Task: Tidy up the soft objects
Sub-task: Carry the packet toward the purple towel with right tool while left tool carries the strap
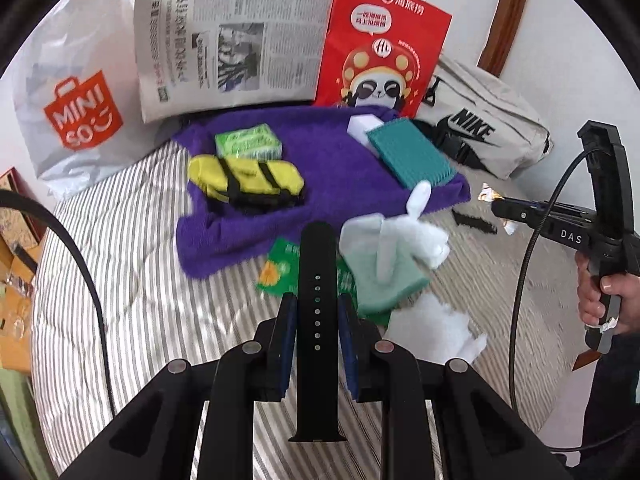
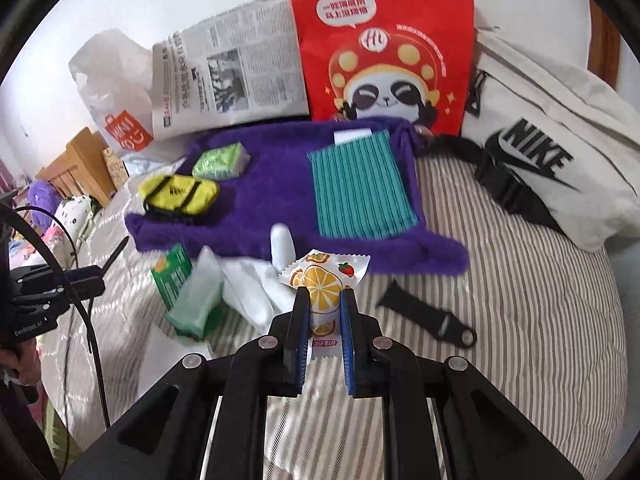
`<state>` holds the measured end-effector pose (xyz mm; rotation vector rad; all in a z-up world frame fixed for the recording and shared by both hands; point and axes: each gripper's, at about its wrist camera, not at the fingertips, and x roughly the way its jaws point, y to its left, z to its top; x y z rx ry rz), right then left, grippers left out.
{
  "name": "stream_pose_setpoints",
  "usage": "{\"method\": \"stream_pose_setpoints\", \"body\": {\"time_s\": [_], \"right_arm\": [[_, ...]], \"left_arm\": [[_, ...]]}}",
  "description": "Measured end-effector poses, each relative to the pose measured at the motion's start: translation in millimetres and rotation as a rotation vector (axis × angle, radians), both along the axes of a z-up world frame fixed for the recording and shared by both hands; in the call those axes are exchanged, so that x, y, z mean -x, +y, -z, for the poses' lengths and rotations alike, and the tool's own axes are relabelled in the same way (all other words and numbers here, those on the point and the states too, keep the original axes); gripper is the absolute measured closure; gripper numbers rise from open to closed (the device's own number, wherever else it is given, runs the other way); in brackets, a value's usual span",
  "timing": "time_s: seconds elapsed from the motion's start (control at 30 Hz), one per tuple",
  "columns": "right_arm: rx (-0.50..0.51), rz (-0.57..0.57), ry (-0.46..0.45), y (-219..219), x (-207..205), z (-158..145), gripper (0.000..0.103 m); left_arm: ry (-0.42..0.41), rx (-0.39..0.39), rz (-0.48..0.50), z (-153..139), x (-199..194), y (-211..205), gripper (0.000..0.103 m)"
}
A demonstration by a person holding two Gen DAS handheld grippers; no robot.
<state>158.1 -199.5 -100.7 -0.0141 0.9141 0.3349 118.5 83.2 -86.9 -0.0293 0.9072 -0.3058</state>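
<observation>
— What am I holding on the left?
— A black watch strap [image 1: 317, 316], upright, pinched midway.
— On my right?
— A white candy packet [image 2: 325, 292] printed with citrus slices, clamped upright above the striped bed.

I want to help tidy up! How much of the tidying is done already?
Done: a yellow pouch, green packet and teal cloth lie on the purple towel. In hand: the left gripper holds a black strap; the right gripper holds a candy packet. Left: tissues, another strap.
</observation>
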Motion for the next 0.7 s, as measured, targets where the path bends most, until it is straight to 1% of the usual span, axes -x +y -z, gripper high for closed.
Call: {"method": "stream_pose_setpoints", "body": {"time_s": [0.13,0.33,0.53,0.7], "right_arm": [[-0.01,-0.015,-0.014,9,-17,-11,0.089],[-0.017,-0.041,-0.03,22,-40,-20,0.089],[-0.029,-0.053,-0.019,27,-59,-17,0.089],[-0.033,-0.044,-0.008,21,-68,-10,0.089]], "left_arm": [[-0.017,0.006,0.003,-12,-14,-1,0.083],[-0.026,0.008,0.018,-24,-47,-7,0.083],[-0.013,0.017,0.04,-27,-86,-23,0.083],[0.005,0.048,0.049,-27,-120,-37,0.083]]}}
